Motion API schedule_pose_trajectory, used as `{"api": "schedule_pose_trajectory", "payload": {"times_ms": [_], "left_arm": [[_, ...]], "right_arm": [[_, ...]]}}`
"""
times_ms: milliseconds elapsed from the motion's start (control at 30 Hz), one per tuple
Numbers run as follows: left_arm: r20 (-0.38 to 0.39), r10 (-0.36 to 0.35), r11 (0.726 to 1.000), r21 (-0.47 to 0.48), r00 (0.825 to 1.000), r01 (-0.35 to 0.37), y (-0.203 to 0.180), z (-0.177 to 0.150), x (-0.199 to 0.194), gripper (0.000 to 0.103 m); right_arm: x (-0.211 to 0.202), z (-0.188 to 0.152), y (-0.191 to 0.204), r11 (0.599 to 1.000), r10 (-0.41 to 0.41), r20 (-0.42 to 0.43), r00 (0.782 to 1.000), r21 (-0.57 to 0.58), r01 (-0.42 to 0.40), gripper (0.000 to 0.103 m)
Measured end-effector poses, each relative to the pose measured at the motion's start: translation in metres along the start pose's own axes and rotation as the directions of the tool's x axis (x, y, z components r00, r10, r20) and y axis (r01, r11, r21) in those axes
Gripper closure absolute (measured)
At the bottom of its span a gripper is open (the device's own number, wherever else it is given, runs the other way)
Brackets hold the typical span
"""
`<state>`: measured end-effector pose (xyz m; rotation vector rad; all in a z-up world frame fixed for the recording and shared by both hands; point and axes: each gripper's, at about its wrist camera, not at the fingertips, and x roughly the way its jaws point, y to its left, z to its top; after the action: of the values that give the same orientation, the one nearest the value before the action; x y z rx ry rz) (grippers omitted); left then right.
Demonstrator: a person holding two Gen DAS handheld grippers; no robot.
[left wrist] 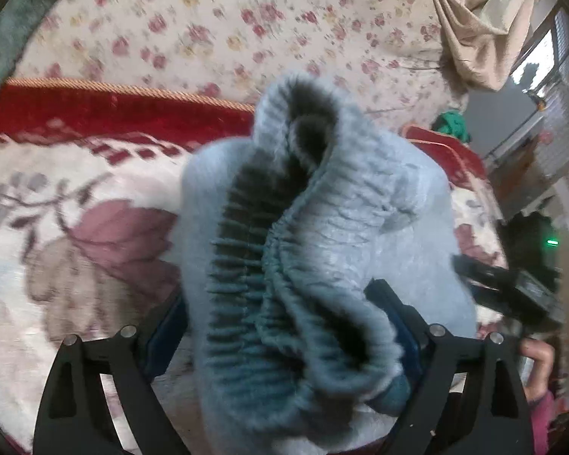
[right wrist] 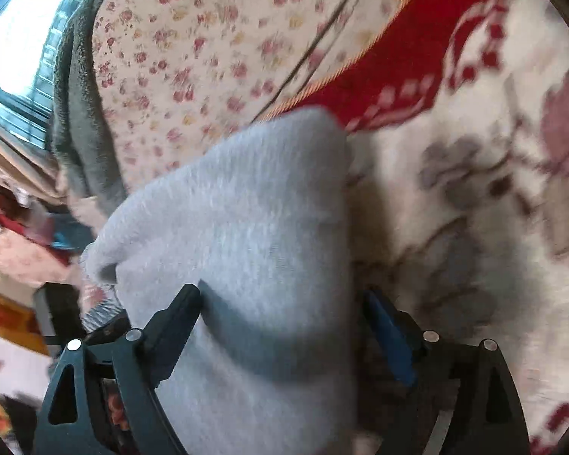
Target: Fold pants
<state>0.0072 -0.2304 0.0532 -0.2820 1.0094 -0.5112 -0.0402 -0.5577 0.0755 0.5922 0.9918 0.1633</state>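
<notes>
Left tongs: mine (left wrist: 284,326) stand spread wide at the bottom of the left wrist view, the gathered waistband bunched between the jaws; whether the pads press on it I cannot tell for sure, but the cloth looks loose there, so I judge no pinch.
Right tongs: mine (right wrist: 280,314) are likewise spread at the bottom of the right wrist view; a smooth grey fold runs up between the jaws, touching the left jaw, with a gap at the blue pad (right wrist: 389,335) on the right.
Pants (left wrist: 322,235): pale grey fleece, filling the centre of both views and lying on the floral blanket (left wrist: 76,235), whose red border (right wrist: 379,87) crosses the upper part of each frame.
Waistband (left wrist: 269,265): ribbed elastic, curling open in the middle of the left view.
Handling: I judge it soft, light and floppy, not slippery or fragile; it sags wherever unsupported.
Where to grip: I would take the thick elastic band with one pair and the doubled fold edge with the other, biting deep enough to catch every layer.
</notes>
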Motion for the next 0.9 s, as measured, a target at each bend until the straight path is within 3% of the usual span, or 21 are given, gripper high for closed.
{"api": "schedule_pose_trajectory", "payload": {"times_ms": [67,167,333,500,633,900], "left_arm": [[0.08,0.094,0.994,0.041,0.992,-0.097,-0.008,-0.001,-0.017,0.008],[0.189,0.199,0.971,0.094,0.961,-0.22,-0.026,-0.003,-0.039,0.008],[0.263,0.215,0.958,0.13,0.94,-0.256,-0.052,-0.007,-0.061,0.008],[0.302,0.233,0.949,0.139,0.924,-0.285,-0.071,-0.011,-0.07,0.008],[0.322,0.243,0.941,0.15,0.915,-0.303,-0.084,-0.016,-0.074,0.008],[0.323,0.255,0.927,0.187,0.911,-0.326,-0.099,-0.022,-0.073,0.008]], "right_arm": [[-0.02,-0.007,0.014,0.997,-0.061,0.055,0.997,-0.046,0.064,0.012],[-0.036,-0.018,0.035,0.983,-0.138,0.117,0.983,-0.103,0.15,0.012],[-0.043,-0.037,0.071,0.948,-0.23,0.196,0.953,-0.176,0.265,0.012],[-0.037,-0.049,0.09,0.949,-0.215,0.209,0.954,-0.186,0.255,0.012],[-0.036,-0.057,0.1,0.929,-0.254,0.233,0.939,-0.21,0.304,0.012],[-0.042,-0.063,0.099,0.936,-0.243,0.238,0.94,-0.198,0.292,0.012]]}}
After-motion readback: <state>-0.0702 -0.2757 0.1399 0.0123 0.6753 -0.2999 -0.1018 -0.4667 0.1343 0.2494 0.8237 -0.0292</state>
